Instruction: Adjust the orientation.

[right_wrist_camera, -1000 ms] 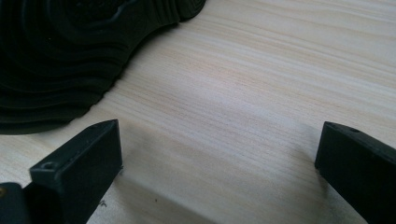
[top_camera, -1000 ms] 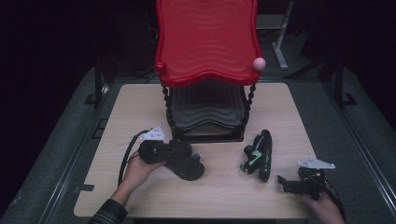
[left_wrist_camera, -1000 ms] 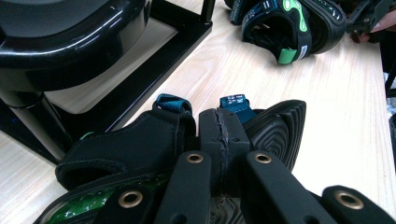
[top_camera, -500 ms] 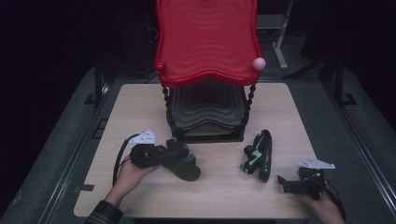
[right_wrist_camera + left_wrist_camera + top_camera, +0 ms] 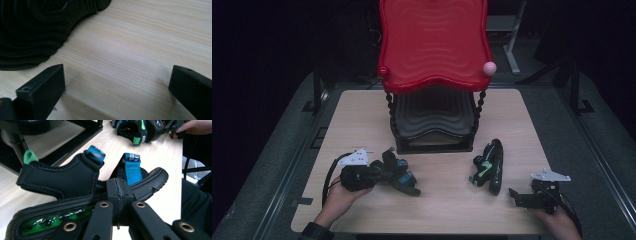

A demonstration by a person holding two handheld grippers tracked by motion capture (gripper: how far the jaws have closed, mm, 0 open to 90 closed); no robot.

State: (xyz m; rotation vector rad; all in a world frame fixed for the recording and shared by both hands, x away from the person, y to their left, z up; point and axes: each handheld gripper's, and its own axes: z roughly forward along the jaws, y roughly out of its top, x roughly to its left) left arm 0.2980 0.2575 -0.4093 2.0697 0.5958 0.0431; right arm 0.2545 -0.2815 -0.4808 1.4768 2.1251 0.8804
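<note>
One sandal [image 5: 404,177] slid left with left tongs [image 5: 384,172].

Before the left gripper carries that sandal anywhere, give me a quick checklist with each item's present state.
1. Left gripper shut on the blue-strapped sandal: ok, it clamps the sole edge.
2. Sandal off the table: cannot tell.
3. Right gripper open with nothing between its fingers: ok.
4. Second sandal apart from both grippers: ok, it lies on its side by the rack.
5. Rack's lower black shelf free of shoes: ok.
</note>
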